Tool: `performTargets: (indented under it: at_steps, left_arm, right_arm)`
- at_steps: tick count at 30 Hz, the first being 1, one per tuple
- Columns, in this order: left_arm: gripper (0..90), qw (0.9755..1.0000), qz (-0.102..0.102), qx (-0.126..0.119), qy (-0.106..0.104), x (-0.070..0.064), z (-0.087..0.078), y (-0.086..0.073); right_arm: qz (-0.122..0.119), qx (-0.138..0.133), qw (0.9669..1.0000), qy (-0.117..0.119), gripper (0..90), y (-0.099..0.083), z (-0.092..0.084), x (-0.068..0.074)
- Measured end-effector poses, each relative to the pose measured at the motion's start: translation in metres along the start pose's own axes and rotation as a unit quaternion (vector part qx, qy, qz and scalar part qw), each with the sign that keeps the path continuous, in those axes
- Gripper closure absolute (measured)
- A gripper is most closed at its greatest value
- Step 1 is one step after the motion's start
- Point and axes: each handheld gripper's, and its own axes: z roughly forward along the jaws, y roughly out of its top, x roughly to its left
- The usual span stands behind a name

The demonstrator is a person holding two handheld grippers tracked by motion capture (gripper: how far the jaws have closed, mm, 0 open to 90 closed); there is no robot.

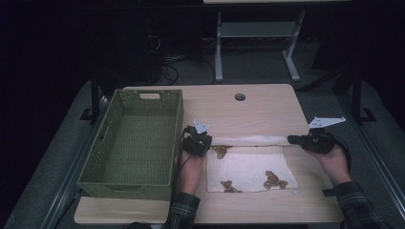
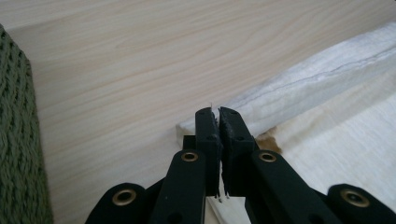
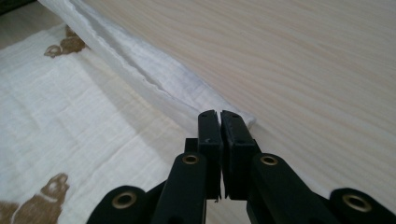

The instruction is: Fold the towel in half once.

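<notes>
Dark room, light wood table (image 1: pixel 258 102) with a cable hole near the far edge, second table's legs behind. Green woven basket (image 1: pixel 133 143) standing empty on the left half of the table, just beside the work.

White cloth (image 1: pixel 248 167) with brown animal prints lying flat at centre-front of the table, far edge lifted and curled into a long roll running between both hands.

Left gripper (image 1: pixel 197 143) at the roll's left end, next to the basket wall; in the left gripper view, jaws pressed together on a corner of cloth (image 2: pixel 280 105), fabric threads showing in the seam. Right gripper (image 1: pixel 298 140) at the roll's right end; in the right gripper view, jaws likewise pinched on the cloth (image 3: pixel 154 79) corner, hem trailing away from the tips.

Step in hand, as judged: fold in progress, far edge being drawn toward the near edge.

To do it well:
- Keep both pinches firm; thin weave, likely to slip out.
- Move both ends together, level, same pace, else a skewed fold.
- Hold light tension along the edge so the roll opens instead of bunching.
- Lift enough to clear the lower layer without dragging it.
- Land corners on near corners, then release.
- Watch left elbow room beside the basket.
</notes>
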Motion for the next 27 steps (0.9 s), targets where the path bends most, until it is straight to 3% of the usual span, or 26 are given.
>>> performTargets:
  at_steps: [11,16,27]
  left_arm:
    - [86.5,0.9998,0.016,0.001,-0.009,-0.014,-0.023,-0.02]
    - [86.6,0.9996,0.025,-0.003,-0.008,-0.028,-0.037,-0.029]
    - [86.6,0.9996,0.021,-0.003,-0.017,-0.043,-0.053,-0.048]
  right_arm:
    - [-0.013,0.014,0.9997,0.013,86.8,-0.018,-0.013,0.019]
    - [-0.022,0.022,0.9993,0.02,86.8,-0.032,-0.021,0.031]
    - [-0.033,0.026,0.9988,0.024,86.9,-0.047,-0.034,0.048]
